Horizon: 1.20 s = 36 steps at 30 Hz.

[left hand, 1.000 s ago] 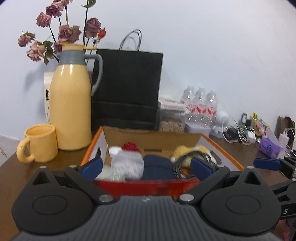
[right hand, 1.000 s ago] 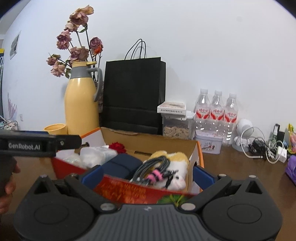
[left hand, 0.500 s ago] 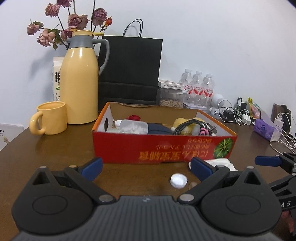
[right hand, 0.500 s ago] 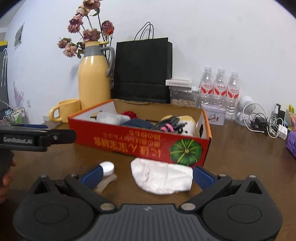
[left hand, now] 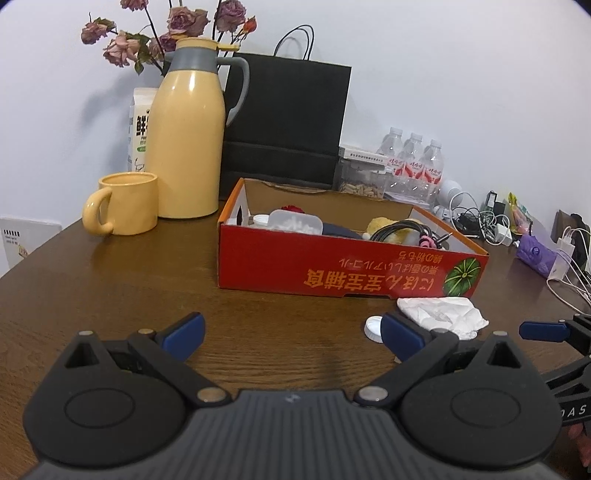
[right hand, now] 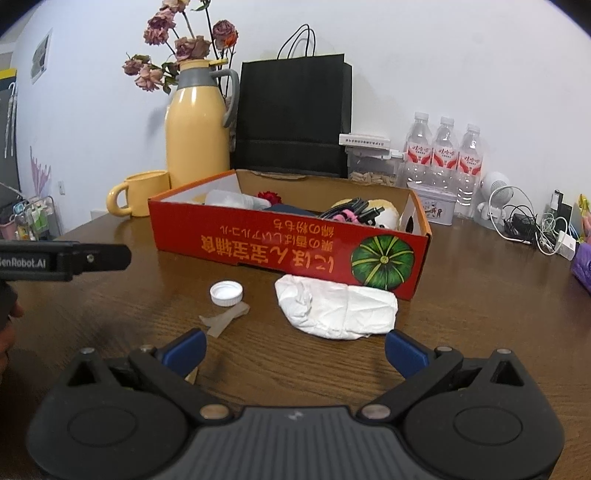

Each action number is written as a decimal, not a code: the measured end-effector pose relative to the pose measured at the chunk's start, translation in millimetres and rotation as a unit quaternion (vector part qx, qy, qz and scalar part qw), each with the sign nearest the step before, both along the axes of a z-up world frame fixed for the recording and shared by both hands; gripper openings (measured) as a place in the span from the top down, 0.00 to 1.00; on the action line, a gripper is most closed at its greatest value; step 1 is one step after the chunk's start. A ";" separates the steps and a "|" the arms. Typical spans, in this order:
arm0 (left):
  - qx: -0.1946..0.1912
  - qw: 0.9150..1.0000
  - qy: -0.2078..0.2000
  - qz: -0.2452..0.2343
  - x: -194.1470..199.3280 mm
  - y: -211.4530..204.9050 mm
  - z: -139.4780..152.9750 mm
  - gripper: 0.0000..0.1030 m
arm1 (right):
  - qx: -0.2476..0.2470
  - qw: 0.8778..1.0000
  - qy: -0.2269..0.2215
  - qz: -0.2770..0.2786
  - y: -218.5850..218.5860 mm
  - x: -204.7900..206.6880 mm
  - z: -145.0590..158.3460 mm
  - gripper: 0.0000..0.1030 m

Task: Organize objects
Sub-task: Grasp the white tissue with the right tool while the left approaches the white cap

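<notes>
On the tabletop, loose items: a crumpled white tissue (right hand: 338,308) touches the front wall of the red box, at the corner under the printed pumpkin; a white bottle cap (right hand: 226,292) sits just to its left, apart from it, and a strip of clear tape (right hand: 223,318) lies just in front of the cap — these three look like what is left to tidy.
Red cardboard box (right hand: 266,251): open-topped and partly filled; a coiled black cable with a pink tie (left hand: 410,232), a yellow plush toy (right hand: 384,216), a dark blue item, a clear plastic container (left hand: 295,221) and a red flower head show above its rim. Its contents suggest it serves as the collecting bin.
Right gripper (right hand: 295,345): low over the table, fingers spread wide and empty; the tissue lies just ahead of the gap, so it is probably the next pickup.
Left gripper (left hand: 291,330): fingers likewise wide apart, nothing between them; the cap sits beside its right fingertip (left hand: 400,330) — a plausible target for this hand.
Wooden table (left hand: 110,295): brown, round-edged.
Behind the box: yellow mug (left hand: 123,203), yellow thermos jug (left hand: 184,140), dried roses (left hand: 166,33), black paper bag (left hand: 284,122), three water bottles (right hand: 445,155), tangled chargers (right hand: 535,225) — well apart from the work area.
</notes>
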<state>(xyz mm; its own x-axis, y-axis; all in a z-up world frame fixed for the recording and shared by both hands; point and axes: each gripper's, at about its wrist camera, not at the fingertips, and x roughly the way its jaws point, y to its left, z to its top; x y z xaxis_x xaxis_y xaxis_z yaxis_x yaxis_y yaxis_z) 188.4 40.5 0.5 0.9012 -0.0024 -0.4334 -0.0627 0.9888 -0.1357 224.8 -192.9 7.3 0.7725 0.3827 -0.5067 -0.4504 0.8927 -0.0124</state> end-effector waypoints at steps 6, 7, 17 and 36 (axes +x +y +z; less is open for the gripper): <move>-0.009 1.000 0.004 0.004 2.1 3.1 -1.1 0.00 | 0.002 1.000 0.010 -0.008 -0.9 5.3 -1.7 0.00; -0.009 1.000 0.005 0.005 2.3 3.1 -1.4 0.00 | 0.001 1.000 0.011 -0.011 -0.9 6.9 -2.1 0.00; -0.018 1.000 0.020 0.010 6.2 6.0 -5.1 0.00 | 0.006 0.998 0.054 -0.045 -0.8 60.2 0.7 0.00; -0.024 0.999 0.040 0.014 12.0 7.8 -9.6 0.00 | -0.021 0.995 0.085 -0.042 14.1 108.3 -17.2 0.00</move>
